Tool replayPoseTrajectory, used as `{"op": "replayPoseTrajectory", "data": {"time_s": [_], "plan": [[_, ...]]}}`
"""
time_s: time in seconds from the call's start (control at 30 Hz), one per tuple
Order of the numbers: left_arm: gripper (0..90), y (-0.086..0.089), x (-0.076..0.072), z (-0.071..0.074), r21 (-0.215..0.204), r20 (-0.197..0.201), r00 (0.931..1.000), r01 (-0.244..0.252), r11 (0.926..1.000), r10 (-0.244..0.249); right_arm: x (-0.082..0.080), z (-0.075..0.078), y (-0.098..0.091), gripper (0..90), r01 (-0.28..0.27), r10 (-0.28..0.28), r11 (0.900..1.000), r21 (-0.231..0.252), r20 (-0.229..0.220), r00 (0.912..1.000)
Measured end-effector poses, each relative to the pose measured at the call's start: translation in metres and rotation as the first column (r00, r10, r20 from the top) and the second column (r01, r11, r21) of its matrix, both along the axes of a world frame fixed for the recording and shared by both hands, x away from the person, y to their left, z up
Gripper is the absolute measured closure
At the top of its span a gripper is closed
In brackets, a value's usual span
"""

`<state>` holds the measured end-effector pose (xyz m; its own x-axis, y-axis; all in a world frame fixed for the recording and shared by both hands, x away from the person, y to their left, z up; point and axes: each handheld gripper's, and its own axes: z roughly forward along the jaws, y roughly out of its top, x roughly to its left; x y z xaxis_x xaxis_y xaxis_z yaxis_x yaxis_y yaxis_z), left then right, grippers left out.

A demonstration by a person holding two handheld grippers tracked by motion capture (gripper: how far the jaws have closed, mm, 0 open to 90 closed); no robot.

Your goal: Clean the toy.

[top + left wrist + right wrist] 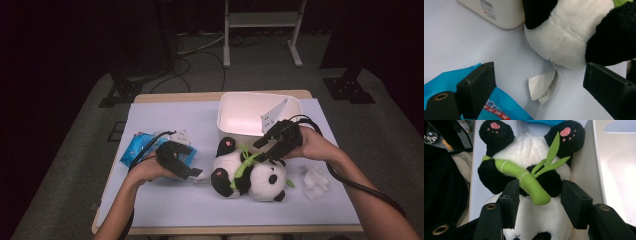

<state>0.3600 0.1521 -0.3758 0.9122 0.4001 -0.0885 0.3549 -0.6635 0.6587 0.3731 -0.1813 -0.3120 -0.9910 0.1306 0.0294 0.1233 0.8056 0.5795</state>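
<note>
A plush panda [250, 172] lies on its back on the pale table cover, hugging a green bamboo stalk [524, 178]. My right gripper [265, 150] hovers over its belly; in the right gripper view its jaws [540, 187] stand apart on either side of the bamboo's end without pressing it. My left gripper [192, 173] rests low at the panda's left, open. Between its jaws [539, 82] lies the panda's [564, 37] white sewn-in label [544, 87], untouched.
A white plastic bin [235, 95] stands just behind the panda. A blue snack packet [137, 147] lies under my left hand, with its corner by the left jaw [501, 105]. A crumpled white tissue [316, 180] sits at the right. Stands and cables are on the floor behind.
</note>
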Motion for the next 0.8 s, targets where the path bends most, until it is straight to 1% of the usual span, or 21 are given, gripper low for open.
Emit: {"op": "replayPoseTrajectory", "data": {"time_s": [0.03, 0.1, 0.17, 0.23, 0.33, 0.5, 0.53, 0.6, 0.67, 0.7, 0.73, 0.8], "plan": [[10.1, 0.000, 0.000, 0.000, 0.006, 0.000, 1.0000, 0.004, 1.0000, -0.004, 0.000, 0.000, 0.000, 48.0, 0.000, 0.000, 1.0000, 0.000, 0.000, 1.0000], [10.1, 0.000, -0.001, -0.001, 0.005, -0.003, 1.0000, 0.004, 1.0000, -0.004, 0.000, -0.002, 0.001, 47.1, 0.005, -0.005, 1.0000, -0.002, -0.003, 1.0000], [10.1, -0.001, -0.001, -0.002, -0.001, -0.002, 1.0000, 0.001, 1.0000, -0.001, -0.001, -0.004, 0.002, 46.6, -0.001, 0.001, 1.0000, -0.008, 0.004, 1.0000], [10.1, -0.001, -0.001, -0.003, -0.002, -0.009, 0.9999, 0.006, 1.0000, -0.006, -0.001, -0.006, 0.004, 46.3, -0.003, 0.003, 0.9999, -0.011, -0.003, 1.0000], [10.1, -0.001, -0.001, -0.004, 0.010, -0.009, 0.9999, 0.012, 0.9999, -0.012, -0.001, -0.010, 0.008, 46.3, -0.013, 0.012, 0.9995, -0.030, -0.006, 0.9999], [10.1, -0.001, -0.002, -0.004, 0.006, -0.002, 0.9999, 0.012, 0.9999, -0.012, -0.004, -0.015, 0.011, 47.7, -0.020, 0.020, 0.9994, -0.029, -0.016, 0.9997], [10.0, -0.001, -0.002, -0.004, 0.010, 0.000, 0.9999, 0.012, 0.9999, -0.012, -0.004, -0.016, 0.012, 49.3, -0.024, 0.023, 0.9993, -0.030, -0.018, 0.9996], [10.1, -0.002, -0.002, -0.005, 0.004, 0.001, 0.9999, 0.010, 0.9999, -0.010, -0.006, -0.017, 0.013, 49.9, -0.022, 0.021, 0.9993, -0.029, -0.016, 0.9996], [10.1, -0.003, -0.003, -0.005, 0.005, 0.002, 0.9997, 0.023, 0.9997, -0.023, -0.007, -0.018, 0.013, 54.8, -0.026, 0.026, 0.9993, -0.026, -0.019, 0.9995], [10.0, -0.003, -0.004, -0.005, 0.010, -0.002, 0.9996, 0.028, 0.9996, -0.028, -0.008, -0.018, 0.013, 55.4, -0.027, 0.026, 0.9994, -0.021, -0.022, 0.9994], [10.1, -0.003, -0.004, -0.005, 0.008, -0.002, 0.9996, 0.027, 0.9996, -0.027, -0.009, -0.018, 0.013, 58.6, -0.025, 0.024, 0.9995, -0.018, -0.024, 0.9994], [10.1, -0.004, -0.004, -0.005, 0.005, -0.003, 0.9997, 0.024, 0.9997, -0.024, -0.010, -0.018, 0.012, 60.0, -0.021, 0.021, 0.9996, -0.017, -0.024, 0.9995]]}}
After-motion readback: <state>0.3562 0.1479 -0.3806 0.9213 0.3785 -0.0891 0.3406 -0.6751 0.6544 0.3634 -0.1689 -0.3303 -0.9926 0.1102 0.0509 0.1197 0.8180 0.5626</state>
